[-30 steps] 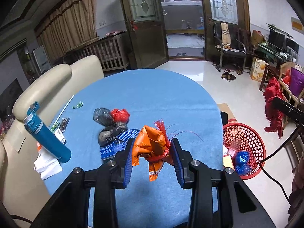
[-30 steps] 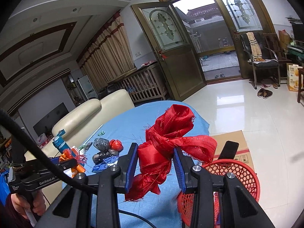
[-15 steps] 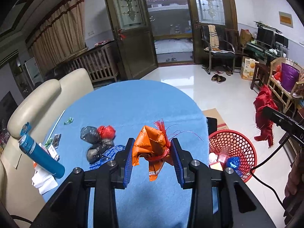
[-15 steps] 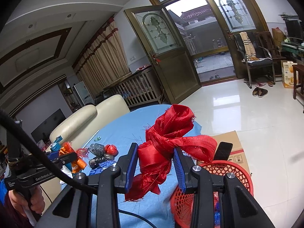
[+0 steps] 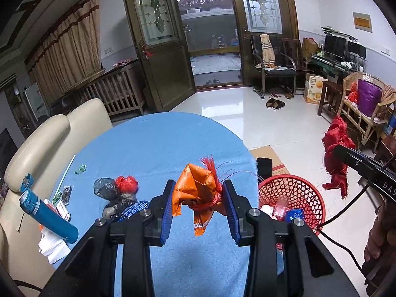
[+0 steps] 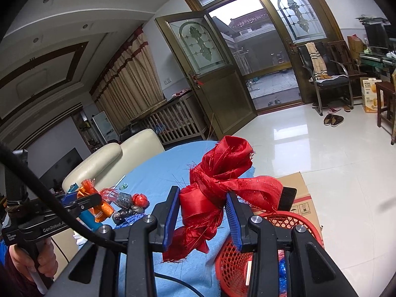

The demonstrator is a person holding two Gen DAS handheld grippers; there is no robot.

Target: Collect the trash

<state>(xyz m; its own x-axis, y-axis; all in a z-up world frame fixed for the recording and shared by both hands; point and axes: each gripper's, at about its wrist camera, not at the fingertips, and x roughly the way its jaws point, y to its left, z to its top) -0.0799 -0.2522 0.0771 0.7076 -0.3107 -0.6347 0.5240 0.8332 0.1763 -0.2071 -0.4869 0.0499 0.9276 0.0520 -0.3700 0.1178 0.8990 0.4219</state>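
two claws, and each one holds one thing. the left claw (image 5: 200, 208) is squeezed shut on one orange wrapper (image 5: 198, 193) with red threads tied round it. the right claw (image 6: 203, 219) is squeezed shut on one red cloth bow (image 6: 220, 188).

one red basket (image 5: 297, 193) sits on the floor just beside the tabletop (image 5: 160, 153), with a few bits of trash in it. on the tabletop there is still a small pile: one grey bag (image 5: 105, 189), one red bag ball (image 5: 126, 183), one dark lump and one blue packet (image 5: 135, 208). one blue tube (image 5: 47, 216) lies at the left edge on white paper. one tiny green wrapper (image 5: 80, 169) lies alone farther back.

the tabletop has a blue cloth on it. a cream sofa (image 5: 49, 133) is on its left. the floor is white and shiny. one door stands open at the back, and one black chair (image 5: 274, 66) is near it.

the left claw points down over the blue cloth. the right claw is over the basket rim (image 6: 292, 216). a hand (image 6: 32, 257) grips the left handle.
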